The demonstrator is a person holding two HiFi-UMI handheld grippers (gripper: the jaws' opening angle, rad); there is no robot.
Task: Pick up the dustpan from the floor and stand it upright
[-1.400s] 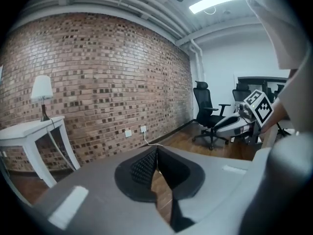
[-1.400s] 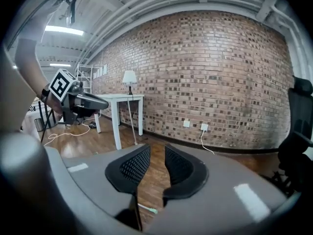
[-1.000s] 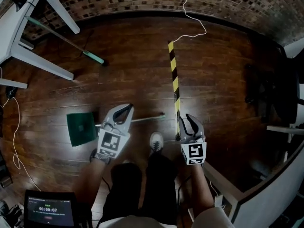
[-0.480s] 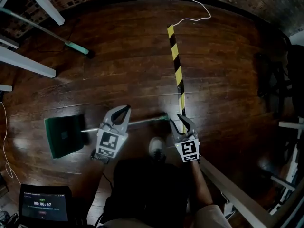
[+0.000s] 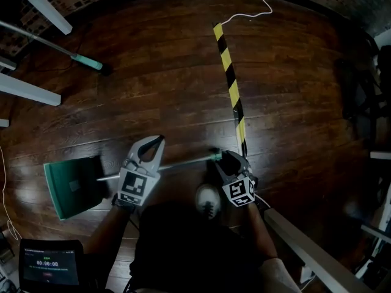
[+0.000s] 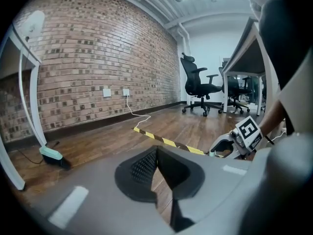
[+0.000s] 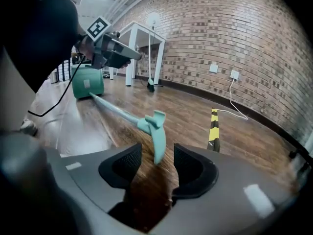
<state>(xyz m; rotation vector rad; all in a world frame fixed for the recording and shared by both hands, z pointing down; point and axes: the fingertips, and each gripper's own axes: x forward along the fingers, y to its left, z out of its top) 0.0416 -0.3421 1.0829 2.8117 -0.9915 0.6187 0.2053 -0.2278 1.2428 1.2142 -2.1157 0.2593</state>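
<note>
The green dustpan (image 5: 70, 185) lies flat on the wooden floor at the left, and its long pole (image 5: 165, 164) runs right to a teal handle end (image 5: 215, 156). My right gripper (image 5: 223, 161) is at that end with its jaws opening. In the right gripper view the teal handle end (image 7: 157, 131) hangs between the pads without touching them. My left gripper (image 5: 157, 141) hovers just above the pole's middle, fingers closed to a point with nothing in them. The dustpan (image 7: 88, 82) and the left gripper (image 7: 110, 48) also show in the right gripper view.
A yellow-black tape strip (image 5: 231, 84) runs up the floor from the right gripper. A teal broom head (image 5: 88, 63) and white table legs (image 5: 27, 89) are at the upper left. A shoe (image 5: 208, 198) stands between my arms. Office chairs (image 6: 198, 84) stand far off.
Both grippers have come down toward the floor. The right gripper shifted from the tape strip to the pole's teal end and its jaws widened. The left gripper stayed over the pole.
</note>
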